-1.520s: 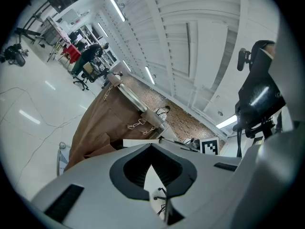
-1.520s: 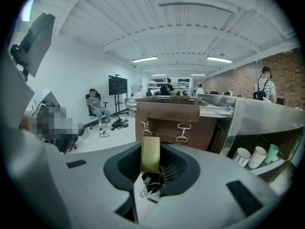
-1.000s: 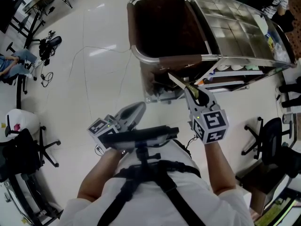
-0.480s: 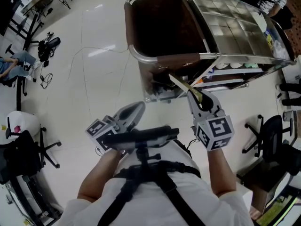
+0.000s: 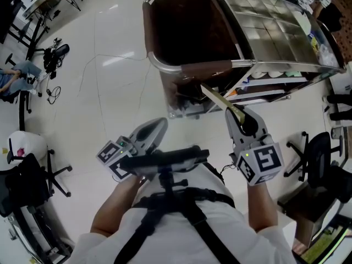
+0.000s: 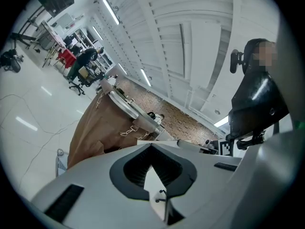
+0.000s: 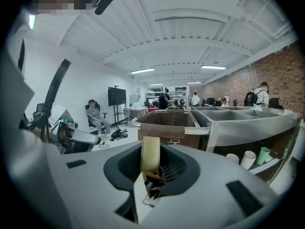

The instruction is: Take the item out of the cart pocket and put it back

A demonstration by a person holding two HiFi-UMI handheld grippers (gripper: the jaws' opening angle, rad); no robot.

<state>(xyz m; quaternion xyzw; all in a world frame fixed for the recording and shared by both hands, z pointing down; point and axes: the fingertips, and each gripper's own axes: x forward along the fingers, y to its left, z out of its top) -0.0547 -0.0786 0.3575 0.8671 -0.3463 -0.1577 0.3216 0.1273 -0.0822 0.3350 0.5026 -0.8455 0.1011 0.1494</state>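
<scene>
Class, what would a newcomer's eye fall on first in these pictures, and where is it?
The big steel cart with a brown bag at one end fills the top of the head view. Just below it, the right gripper holds a pale flat packet pointing toward the bag.

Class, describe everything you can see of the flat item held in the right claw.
The flat item is a thin, stiff strip, pale yellow like card or a packet, with a darker brown printed patch near the grip. The right claw is shut on its lower end, edge-on to that camera. From above it slants out towards the cart, held in the air; nothing else appears to touch it.
</scene>
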